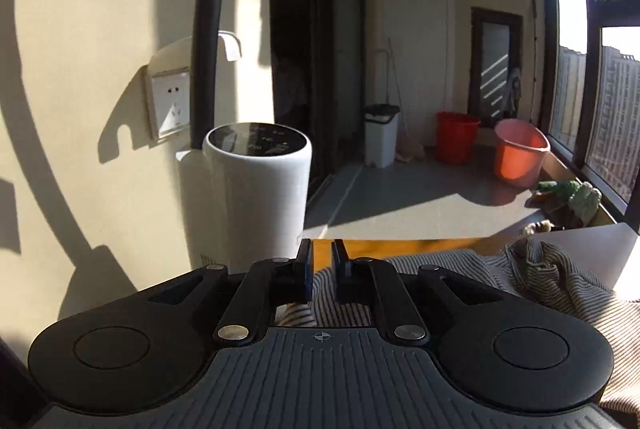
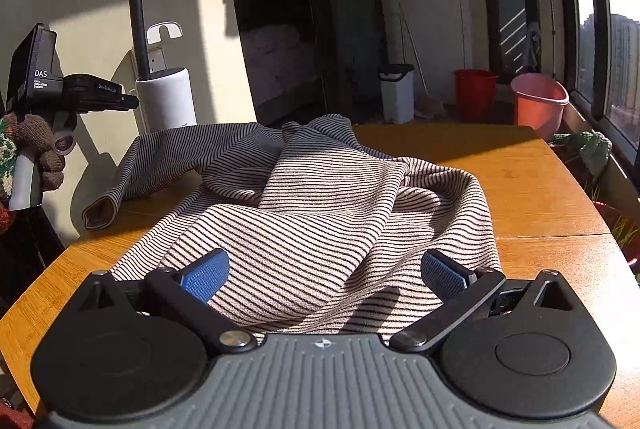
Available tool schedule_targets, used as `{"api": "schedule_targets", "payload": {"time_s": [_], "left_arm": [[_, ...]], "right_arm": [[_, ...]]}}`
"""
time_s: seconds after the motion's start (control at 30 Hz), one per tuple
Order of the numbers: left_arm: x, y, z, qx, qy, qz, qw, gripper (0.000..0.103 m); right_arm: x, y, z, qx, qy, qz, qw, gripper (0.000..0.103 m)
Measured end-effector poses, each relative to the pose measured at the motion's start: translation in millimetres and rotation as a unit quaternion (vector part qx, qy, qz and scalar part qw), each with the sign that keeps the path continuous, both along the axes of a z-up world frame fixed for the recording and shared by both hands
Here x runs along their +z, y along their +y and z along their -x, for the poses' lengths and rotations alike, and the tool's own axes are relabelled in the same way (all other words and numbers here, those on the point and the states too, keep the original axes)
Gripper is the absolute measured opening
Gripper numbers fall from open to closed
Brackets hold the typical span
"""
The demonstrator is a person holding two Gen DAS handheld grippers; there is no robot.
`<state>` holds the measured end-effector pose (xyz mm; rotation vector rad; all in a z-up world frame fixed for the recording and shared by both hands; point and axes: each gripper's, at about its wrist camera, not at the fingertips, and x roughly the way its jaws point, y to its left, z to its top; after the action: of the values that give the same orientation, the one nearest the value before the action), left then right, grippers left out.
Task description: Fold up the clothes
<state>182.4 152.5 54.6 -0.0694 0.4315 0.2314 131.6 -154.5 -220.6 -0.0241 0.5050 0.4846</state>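
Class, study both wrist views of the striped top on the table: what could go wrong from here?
1. The left tool looks shut on nothing, so the grab may have missed.
2. The crumpled black-and-white striped knit top may fold in its wrinkles.
3. Its sleeve lies near the wooden table's edge and could slip off.

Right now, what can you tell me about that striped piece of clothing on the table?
The striped garment looks like a soft knit, pale with thin dark stripes. It lies crumpled and unfolded on the wooden table, bunched into ridges in the middle. One sleeve stretches out to the left, its open cuff near the table's edge. Sunlight falls across part of it. The right gripper hangs open over its near edge; the left gripper is above another part.
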Motion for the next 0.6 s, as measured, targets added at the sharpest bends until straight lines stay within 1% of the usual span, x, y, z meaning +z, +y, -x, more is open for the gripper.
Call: {"api": "schedule_targets", "payload": {"time_s": [0.03,0.07,0.1,0.13,0.17,0.2,0.27,0.3,0.33,0.37,0.4,0.43,0.47,0.5,0.53,0.6], "left_arm": [[3.4,6.4,2.5,0.0,-0.004,0.016,0.9999,0.02],[5.8,10.8,5.2,-0.001,-0.008,0.031,0.9995,0.036],[6.5,11.9,8.1,-0.003,-0.013,0.043,0.999,0.044],[6.6,11.4,10.7,-0.008,-0.016,0.056,0.9983,0.056],[4.9,7.9,13.5,-0.02,-0.015,0.069,0.9973,0.06],[1.2,3.4,16.8,-0.04,-0.011,0.085,0.9955,0.061],[-8.5,-6.7,22.7,-0.081,0.001,0.122,0.9892,0.07],[-13.9,-12.7,25.0,-0.104,0.008,0.141,0.9846,0.078],[-19.9,-20.2,26.1,-0.126,0.017,0.156,0.9795,0.081],[-25.3,-27.7,27.0,-0.142,0.024,0.163,0.976,0.084],[-30.5,-35.0,27.5,-0.152,0.03,0.166,0.9739,0.086],[-35.7,-42.3,28.0,-0.162,0.035,0.169,0.9717,0.091],[-40.0,-49.2,28.3,-0.171,0.039,0.17,0.9697,0.093],[-43.0,-55.5,28.4,-0.178,0.039,0.17,0.9684,0.095],[-46.0,-61.8,28.5,-0.185,0.04,0.17,0.967,0.095],[-50.3,-74.0,30.7,-0.203,0.034,0.162,0.965,0.098]], "right_arm": [[6.4,7.4,5.1,0.021,-0.02,0.016,0.999,0.103],[12.4,15.9,9.5,0.045,-0.036,0.033,0.998,0.103],[15.5,27.8,10.6,0.078,-0.038,0.05,0.995,0.103],[12.4,38.2,8.4,0.096,-0.033,0.069,0.992,0.103],[9.4,48.6,6.2,0.114,-0.028,0.087,0.989,0.103],[6.2,57.3,3.5,0.129,-0.024,0.102,0.986,0.103],[-1.1,62.1,-5.5,0.139,-0.015,0.116,0.983,0.101],[-4.7,64.6,-10.1,0.144,-0.011,0.123,0.982,0.091],[-8.4,67.0,-14.6,0.149,-0.006,0.13,0.98,0.088],[-10.4,68.0,-19.4,0.153,-0.001,0.135,0.979,0.065],[-5.9,63.8,-25.1,0.149,0.008,0.13,0.98,0.033],[0.6,58.8,-31.7,0.144,0.011,0.127,0.981,0.016],[8.8,53.7,-37.9,0.13,0.001,0.134,0.982,0.012],[18.2,46.5,-45.1,0.111,-0.02,0.149,0.982,0.011],[30.4,35.2,-55.8,0.08,-0.041,0.159,0.983,0.01],[55.0,12.5,-77.4,0.018,-0.082,0.178,0.981,0.009]]}}
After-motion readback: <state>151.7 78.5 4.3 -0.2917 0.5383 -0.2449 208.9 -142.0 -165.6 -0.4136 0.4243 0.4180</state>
